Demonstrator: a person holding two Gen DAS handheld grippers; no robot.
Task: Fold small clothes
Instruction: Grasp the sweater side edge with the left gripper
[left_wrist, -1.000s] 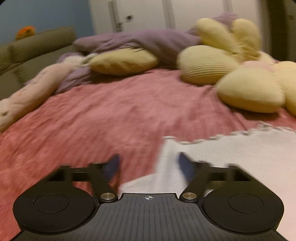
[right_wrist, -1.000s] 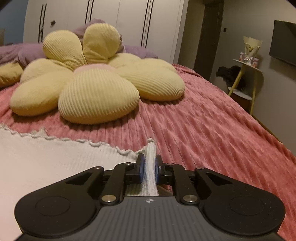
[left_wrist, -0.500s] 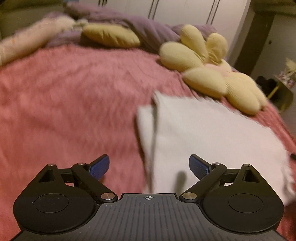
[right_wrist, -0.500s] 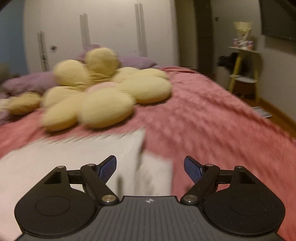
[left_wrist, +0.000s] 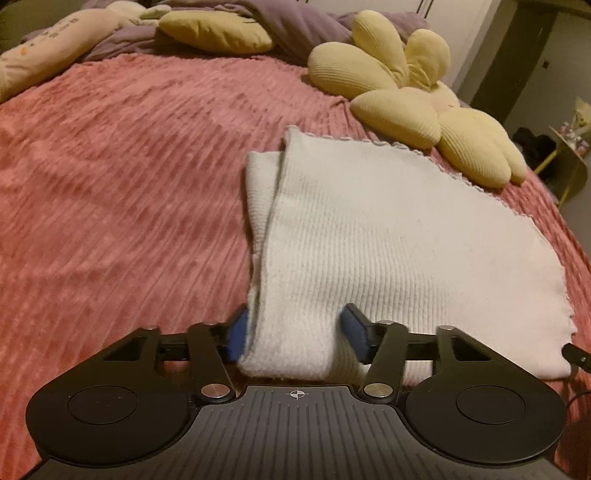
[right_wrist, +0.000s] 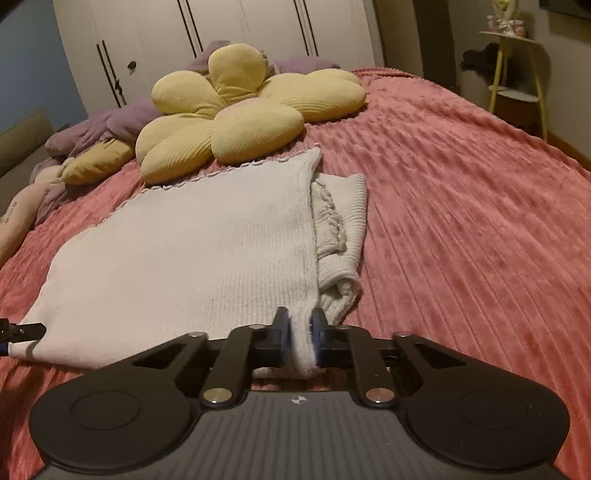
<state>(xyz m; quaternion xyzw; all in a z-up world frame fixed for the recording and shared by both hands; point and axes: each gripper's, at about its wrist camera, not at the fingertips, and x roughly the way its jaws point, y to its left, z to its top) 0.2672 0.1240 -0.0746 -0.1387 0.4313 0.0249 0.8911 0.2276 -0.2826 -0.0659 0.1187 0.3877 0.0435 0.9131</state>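
Pinching the near corner of the white top (right_wrist: 192, 258), the right gripper (right_wrist: 300, 332) has just closed, its pads pressed on a thin bunch of knit. The left gripper (left_wrist: 291, 332) straddles the other near corner; its jaws have been closing too, and the left pad seems to touch the cloth, though I cannot tell if it presses yet. This top is soft, light and ribbed, so it will sag and stretch; better to hold thick hems at the corners. It lies flat on the pink bedspread (left_wrist: 110, 184), sleeves tucked under. At 12 o'clock sits a flower pillow (right_wrist: 240, 110).
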